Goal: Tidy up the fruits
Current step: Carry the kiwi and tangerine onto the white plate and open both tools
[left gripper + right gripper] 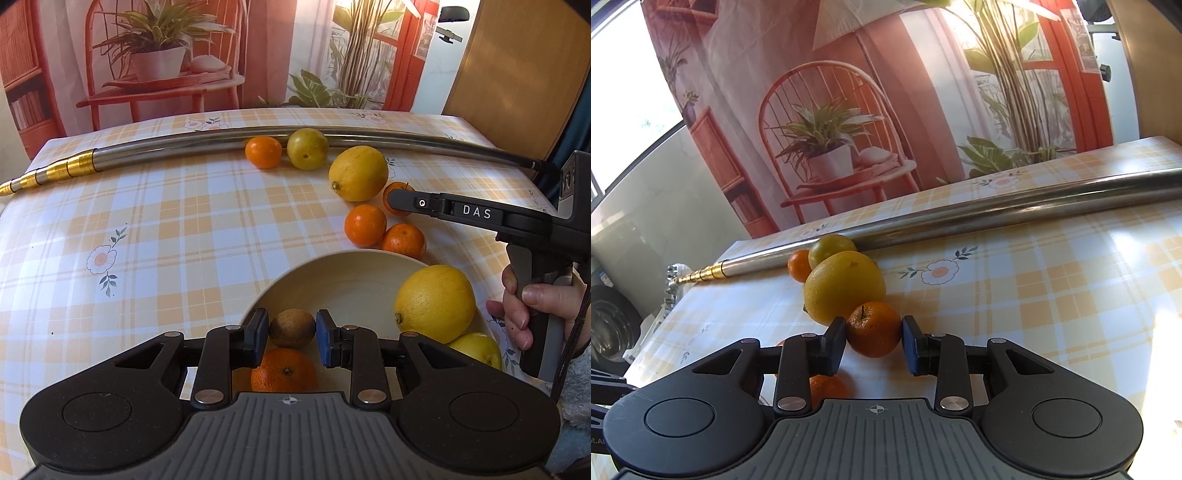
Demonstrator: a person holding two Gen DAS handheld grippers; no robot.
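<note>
My left gripper (291,338) hangs over a cream bowl (332,273), shut on a small brown fruit (291,328). Under it in the bowl lies a tangerine (283,371); a big yellow citrus (436,302) and another yellow fruit (476,349) sit at the bowl's right. My right gripper (874,341) is low on the table, its pads against both sides of a stemmed tangerine (873,334). Right behind that stands a large lemon (844,286). In the left wrist view the right gripper (400,202) half hides this tangerine (391,190).
Two tangerines (365,225) (403,240) lie by the bowl's far rim. A further tangerine (263,152) and a greenish fruit (307,148) rest against a long metal pole (166,152) across the back. A hand (528,306) holds the right gripper's handle. Checked tablecloth (147,221) spreads left.
</note>
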